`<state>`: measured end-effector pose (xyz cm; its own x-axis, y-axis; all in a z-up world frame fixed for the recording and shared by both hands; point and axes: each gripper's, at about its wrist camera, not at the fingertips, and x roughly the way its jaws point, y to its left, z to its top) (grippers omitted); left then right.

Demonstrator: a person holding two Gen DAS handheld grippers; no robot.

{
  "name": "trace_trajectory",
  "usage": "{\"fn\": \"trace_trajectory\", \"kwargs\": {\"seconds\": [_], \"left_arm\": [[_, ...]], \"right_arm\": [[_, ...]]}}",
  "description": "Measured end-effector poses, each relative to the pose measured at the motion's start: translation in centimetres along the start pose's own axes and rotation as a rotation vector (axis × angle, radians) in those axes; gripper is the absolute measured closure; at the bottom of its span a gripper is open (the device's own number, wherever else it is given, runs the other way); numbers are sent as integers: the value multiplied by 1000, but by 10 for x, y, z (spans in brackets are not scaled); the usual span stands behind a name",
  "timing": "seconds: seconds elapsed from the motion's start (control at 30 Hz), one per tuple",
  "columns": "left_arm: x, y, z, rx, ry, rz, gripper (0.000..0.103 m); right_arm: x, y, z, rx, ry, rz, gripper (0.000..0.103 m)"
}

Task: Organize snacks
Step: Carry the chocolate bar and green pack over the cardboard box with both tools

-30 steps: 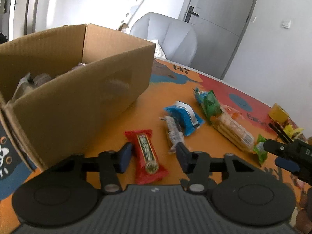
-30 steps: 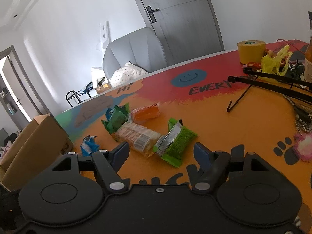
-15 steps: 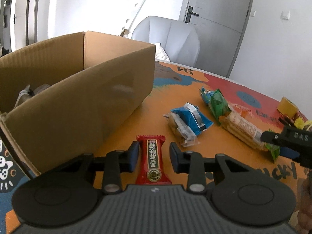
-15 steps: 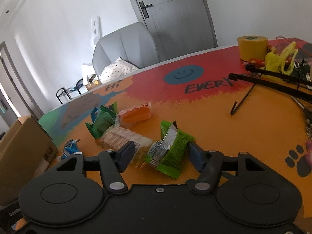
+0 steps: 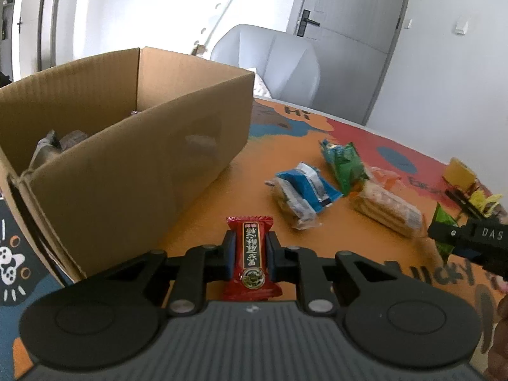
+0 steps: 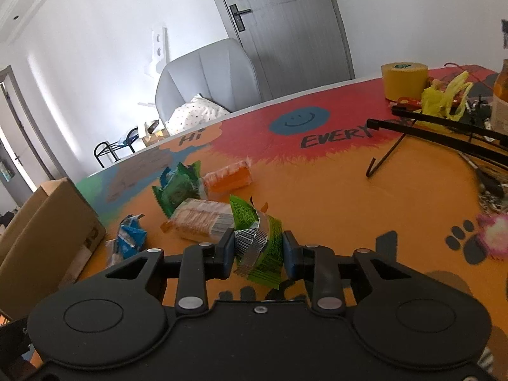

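My left gripper (image 5: 250, 252) is shut on a red snack bar (image 5: 251, 254) just right of the open cardboard box (image 5: 127, 146), which holds a few wrapped snacks. My right gripper (image 6: 257, 249) is shut on a light green snack packet (image 6: 260, 241). On the orange table lie a blue packet (image 5: 304, 187) over a clear cracker pack, a dark green packet (image 5: 344, 163), a long cracker pack (image 5: 387, 211) and an orange snack (image 6: 227, 177). The right gripper also shows at the right edge of the left wrist view (image 5: 470, 241).
A yellow tape roll (image 6: 404, 79), a yellow bag (image 6: 447, 95), a black wire stand (image 6: 438, 133) and a bottle (image 6: 501, 95) crowd the table's right side. A grey chair (image 6: 206, 79) stands behind the table. The box's corner shows in the right wrist view (image 6: 47, 228).
Both grippers have moved in over their snacks and closed: the left on the red bar, the right on the light green packet.
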<state>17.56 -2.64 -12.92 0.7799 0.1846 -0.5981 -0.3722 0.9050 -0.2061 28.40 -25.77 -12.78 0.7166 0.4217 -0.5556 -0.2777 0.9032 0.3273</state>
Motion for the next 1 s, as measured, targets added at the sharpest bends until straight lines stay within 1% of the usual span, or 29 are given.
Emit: {"fn": "trace_trajectory", "kwargs": {"seconds": [0.23, 0.43, 0.7, 1.0], "left_arm": [[-17, 1, 5, 9, -26, -60, 85], [-30, 3, 15, 30, -45, -96, 85], [-54, 3, 34, 64, -101, -129, 85], [-76, 14, 59, 73, -162, -138, 85]], "right_arm": [[-19, 17, 1, -10, -28, 8, 74], [-27, 37, 3, -23, -51, 41, 74], [-34, 68, 11, -48, -82, 105, 74], [-37, 102, 18, -80, -102, 163, 74]]}}
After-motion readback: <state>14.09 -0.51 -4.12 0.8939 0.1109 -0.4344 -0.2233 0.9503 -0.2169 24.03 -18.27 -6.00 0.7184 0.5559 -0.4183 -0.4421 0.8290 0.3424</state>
